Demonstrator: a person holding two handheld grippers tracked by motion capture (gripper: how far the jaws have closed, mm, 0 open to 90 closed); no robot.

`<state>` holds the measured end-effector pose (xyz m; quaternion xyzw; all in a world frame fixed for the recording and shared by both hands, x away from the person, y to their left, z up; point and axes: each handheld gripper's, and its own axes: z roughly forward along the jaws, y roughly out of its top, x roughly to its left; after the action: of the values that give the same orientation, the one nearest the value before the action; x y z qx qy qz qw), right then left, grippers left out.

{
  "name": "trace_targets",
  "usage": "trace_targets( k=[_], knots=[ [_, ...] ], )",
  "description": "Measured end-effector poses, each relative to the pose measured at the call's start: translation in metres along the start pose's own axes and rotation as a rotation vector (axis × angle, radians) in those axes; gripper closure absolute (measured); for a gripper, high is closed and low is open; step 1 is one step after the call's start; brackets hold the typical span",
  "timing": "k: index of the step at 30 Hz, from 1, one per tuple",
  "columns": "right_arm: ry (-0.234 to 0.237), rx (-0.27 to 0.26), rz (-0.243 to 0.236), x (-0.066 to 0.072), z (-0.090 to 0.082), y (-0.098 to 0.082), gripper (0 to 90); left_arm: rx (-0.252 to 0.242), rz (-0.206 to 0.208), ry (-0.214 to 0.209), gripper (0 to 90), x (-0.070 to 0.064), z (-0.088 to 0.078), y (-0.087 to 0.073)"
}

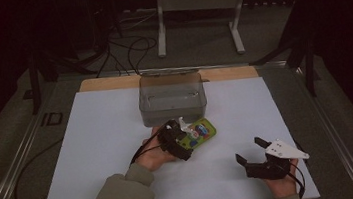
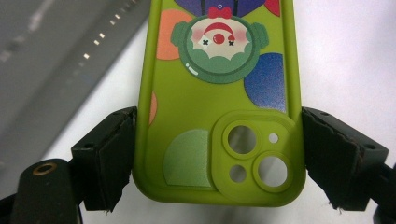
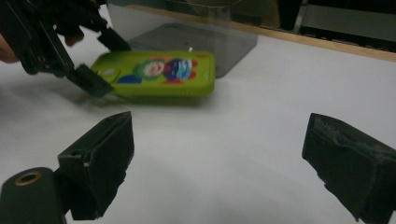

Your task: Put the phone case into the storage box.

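Observation:
A lime-green phone case (image 1: 200, 132) printed with a clown figure is caught by its camera end between the jaws of my left gripper (image 1: 187, 141), just in front of a clear plastic bin (image 1: 172, 97). In the left gripper view the black pads (image 2: 112, 158) press on both long edges of the case (image 2: 219, 93). The right gripper view shows the case (image 3: 159, 72) tilted slightly above the white sheet, with a shadow under it. My right gripper (image 1: 249, 150) rests at the front right, jaws wide apart and nothing between them (image 3: 219, 158).
A white sheet (image 1: 100, 153) covers the table, with a wooden strip (image 1: 107, 83) along its far edge. The clear bin (image 3: 196, 37) looks empty. Behind the table stand a metal frame (image 1: 196, 1) and cables on the floor.

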<state>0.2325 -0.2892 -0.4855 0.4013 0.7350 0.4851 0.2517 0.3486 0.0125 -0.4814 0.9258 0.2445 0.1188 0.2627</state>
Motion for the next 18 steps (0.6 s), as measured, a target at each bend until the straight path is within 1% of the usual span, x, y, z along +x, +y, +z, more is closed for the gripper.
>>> trace_targets(
  k=[1,2,4,5,6,7,9,10,11,12,14,16,18],
  knots=[
    [0.0,0.0,0.0,0.0,0.0,0.0,9.1,0.0,0.0,0.0,16.1,0.0,0.0,0.0],
    [0.013,0.0,0.005,0.003,0.002,0.002,9.1,-0.018,-0.001,0.011,16.1,0.0,-0.006,-0.001],
    [0.016,0.0,0.007,0.004,0.003,0.003,9.1,-0.048,-0.006,0.036,16.1,0.0,-0.013,-0.003],
    [0.022,0.0,0.019,0.006,0.004,0.004,9.1,-0.064,-0.008,0.045,16.1,-0.001,-0.017,-0.004],
    [0.043,-0.004,0.031,0.01,0.005,0.006,9.1,-0.081,-0.01,0.054,16.1,-0.001,-0.021,-0.005],
    [0.043,-0.004,0.031,0.01,0.005,0.006,9.1,-0.097,-0.012,0.062,16.1,-0.001,-0.024,-0.006],
    [0.068,-0.006,0.03,0.016,0.009,0.01,9.1,-0.131,-0.022,0.084,16.1,-0.002,-0.032,-0.008],
    [0.078,-0.005,0.025,0.018,0.011,0.013,9.1,-0.15,-0.024,0.094,16.1,-0.002,-0.036,-0.009],
    [0.08,0.0,0.02,0.02,0.013,0.017,9.1,-0.181,-0.034,0.102,16.1,-0.003,-0.04,-0.01],
    [0.082,0.001,0.019,0.022,0.015,0.02,9.1,-0.211,-0.033,0.115,16.1,-0.005,-0.047,-0.012],
    [0.114,-0.001,0.022,0.024,0.02,0.028,9.1,-0.251,-0.034,0.126,16.1,-0.008,-0.055,-0.014],
    [0.137,-0.007,0.013,0.028,0.024,0.036,9.1,-0.279,-0.021,0.152,16.1,-0.012,-0.061,-0.017],
    [0.17,-0.014,0.01,0.032,0.029,0.045,9.1,-0.314,-0.017,0.157,16.1,-0.015,-0.066,-0.019]
  ],
)
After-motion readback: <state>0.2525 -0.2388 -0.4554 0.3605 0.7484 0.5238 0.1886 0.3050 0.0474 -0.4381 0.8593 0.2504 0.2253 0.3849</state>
